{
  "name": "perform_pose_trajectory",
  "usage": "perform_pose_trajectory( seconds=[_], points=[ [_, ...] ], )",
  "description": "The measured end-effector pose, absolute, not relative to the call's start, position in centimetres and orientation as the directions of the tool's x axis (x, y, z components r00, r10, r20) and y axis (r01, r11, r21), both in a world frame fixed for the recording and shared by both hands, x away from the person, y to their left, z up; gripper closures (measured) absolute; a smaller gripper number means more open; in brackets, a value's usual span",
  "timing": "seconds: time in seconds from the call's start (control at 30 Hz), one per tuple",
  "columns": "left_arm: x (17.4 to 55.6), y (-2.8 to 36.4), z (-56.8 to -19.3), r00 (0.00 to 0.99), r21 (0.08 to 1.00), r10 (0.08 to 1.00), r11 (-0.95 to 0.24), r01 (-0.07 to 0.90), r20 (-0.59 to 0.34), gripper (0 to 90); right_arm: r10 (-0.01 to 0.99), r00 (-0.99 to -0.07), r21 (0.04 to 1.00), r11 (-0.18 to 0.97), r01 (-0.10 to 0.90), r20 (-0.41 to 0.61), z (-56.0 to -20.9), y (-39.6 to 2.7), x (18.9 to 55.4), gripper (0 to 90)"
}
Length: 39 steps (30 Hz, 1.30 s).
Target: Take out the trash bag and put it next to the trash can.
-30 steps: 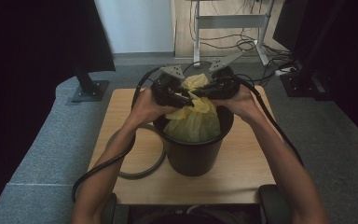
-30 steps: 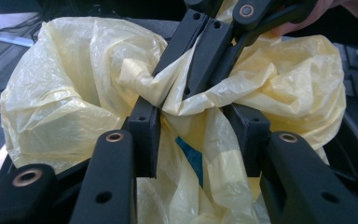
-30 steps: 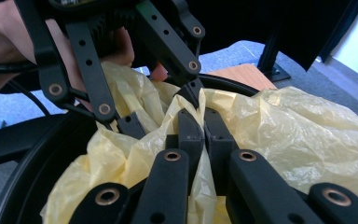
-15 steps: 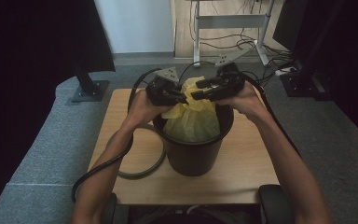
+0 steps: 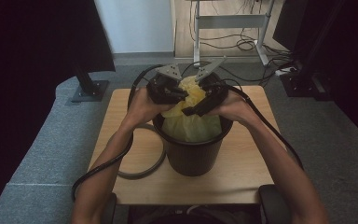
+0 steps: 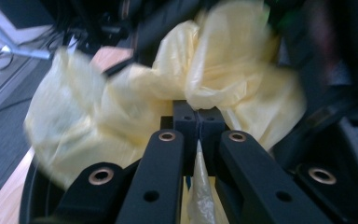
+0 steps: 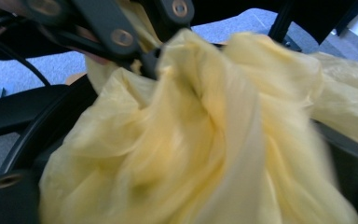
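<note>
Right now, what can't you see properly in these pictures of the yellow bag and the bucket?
- What is inside the bucket: the yellow bag covers it in the high view.
- The right gripper: in the right gripper view the blurred bag fills the front, so its tips are hidden; its jaws have just been opening.
- How much bag the left gripper pinches: its shut jaws hide the fold in the left gripper view.
- The table: its near edge is cut off by the arms in the high view.

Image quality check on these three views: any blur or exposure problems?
High view: dim, both sides nearly black, yet the yellow bag in the black bin reads clearly. Left gripper view: bag edges smeared, the left tongs sharp. Right gripper view: bag soft and blurred throughout.
</note>
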<state>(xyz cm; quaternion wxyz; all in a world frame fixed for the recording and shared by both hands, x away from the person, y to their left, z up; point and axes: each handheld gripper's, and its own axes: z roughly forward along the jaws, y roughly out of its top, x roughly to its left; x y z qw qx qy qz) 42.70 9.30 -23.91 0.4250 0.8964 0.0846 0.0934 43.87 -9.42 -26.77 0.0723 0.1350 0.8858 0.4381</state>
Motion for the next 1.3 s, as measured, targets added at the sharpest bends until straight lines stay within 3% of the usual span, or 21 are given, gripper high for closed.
perform_pose_trajectory(
  seconds=[0.07, 0.1, 0.13, 0.17, 0.2, 0.27, 0.33, 0.37, 0.47, 0.63, 0.77, 0.87, 0.93, 1.07, 1.1, 1.13, 1.3],
  points=[
    [42.5, 9.3, -23.4, 0.979, 0.813, 0.195, -0.578, 0.07, 0.054, 89.3, 0.274, -0.962, 0.814, 0.562, 0.151, -0.01, -26.7, -9.1, 43.7, 34.7],
    [42.5, 9.3, -23.4, 0.979, 0.813, 0.195, -0.578, 0.07, 0.054, 89.2, 0.274, -0.962, 0.814, 0.562, 0.151, -0.01, -26.7, -9.1, 43.7, 34.7],
    [42.4, 9.4, -23.2, 0.981, 0.819, 0.189, -0.569, 0.075, 0.042, 88.9, 0.241, -0.971, 0.824, 0.551, 0.127, -0.012, -26.8, -9.0, 43.5, 49.8],
    [42.4, 9.4, -23.2, 0.981, 0.819, 0.189, -0.569, 0.075, 0.042, 87.8, 0.241, -0.971, 0.824, 0.551, 0.127, -0.012, -26.8, -9.0, 43.5, 49.8],
    [42.4, 9.6, -23.1, 0.981, 0.824, 0.191, -0.562, 0.078, 0.037, 83.7, 0.226, -0.973, 0.818, 0.569, 0.089, -0.051, -26.7, -9.2, 43.2, 64.7],
    [42.4, 10.3, -22.8, 0.97, 0.84, 0.238, -0.534, 0.094, 0.042, 68.3, 0.232, -0.97, 0.812, 0.58, 0.072, -0.079, -26.7, -9.4, 43.0, 73.5],
    [42.4, 10.7, -22.7, 0.965, 0.844, 0.257, -0.527, 0.098, 0.049, 53.7, 0.248, -0.965, 0.803, 0.59, 0.081, -0.084, -26.7, -9.8, 43.1, 77.2],
    [42.4, 11.1, -22.6, 0.961, 0.851, 0.272, -0.514, 0.104, 0.047, 53.7, 0.248, -0.965, 0.803, 0.59, 0.081, -0.084, -26.7, -9.8, 43.1, 77.2],
    [42.3, 12.6, -22.4, 0.952, 0.866, 0.303, -0.486, 0.117, 0.041, 39.4, 0.285, -0.956, 0.808, 0.579, 0.11, -0.074, -26.6, -11.2, 43.4, 79.1],
    [42.7, 14.5, -23.2, 0.952, 0.861, 0.307, -0.484, 0.153, 0.003, 30.4, 0.322, -0.945, 0.823, 0.552, 0.135, -0.061, -26.1, -12.9, 43.7, 79.1],
    [43.6, 14.6, -25.5, 0.944, 0.823, 0.329, -0.53, 0.201, -0.019, 28.6, 0.339, -0.94, 0.853, 0.503, 0.14, -0.046, -25.1, -14.4, 43.4, 79.0],
    [44.3, 13.7, -26.8, 0.944, 0.792, 0.329, -0.571, 0.215, -0.019, 29.7, 0.337, -0.941, 0.867, 0.479, 0.137, -0.037, -24.5, -14.9, 43.1, 78.9],
    [44.6, 13.1, -27.5, 0.946, 0.763, 0.325, -0.609, 0.217, -0.01, 37.6, 0.336, -0.941, 0.874, 0.466, 0.139, -0.03, -24.3, -15.2, 43.0, 78.7],
    [44.9, 12.6, -27.8, 0.945, 0.744, 0.327, -0.632, 0.219, 0.0, 79.3, 0.32, -0.947, 0.876, 0.458, 0.147, -0.008, -24.3, -15.3, 42.9, 77.8],
    [44.9, 12.7, -27.6, 0.941, 0.759, 0.338, -0.611, 0.222, -0.003, 85.7, 0.311, -0.951, 0.873, 0.465, 0.148, -0.004, -24.3, -15.2, 42.9, 77.3],
    [44.9, 12.9, -27.3, 0.937, 0.773, 0.349, -0.595, 0.222, -0.001, 89.1, 0.307, -0.952, 0.868, 0.473, 0.151, -0.002, -24.4, -15.0, 42.8, 77.0],
    [44.4, 13.4, -25.3, 0.946, 0.832, 0.325, -0.518, 0.198, -0.023, 89.6, 0.307, -0.952, 0.825, 0.542, 0.163, -0.014, -25.4, -13.9, 43.1, 73.5]
  ],
)
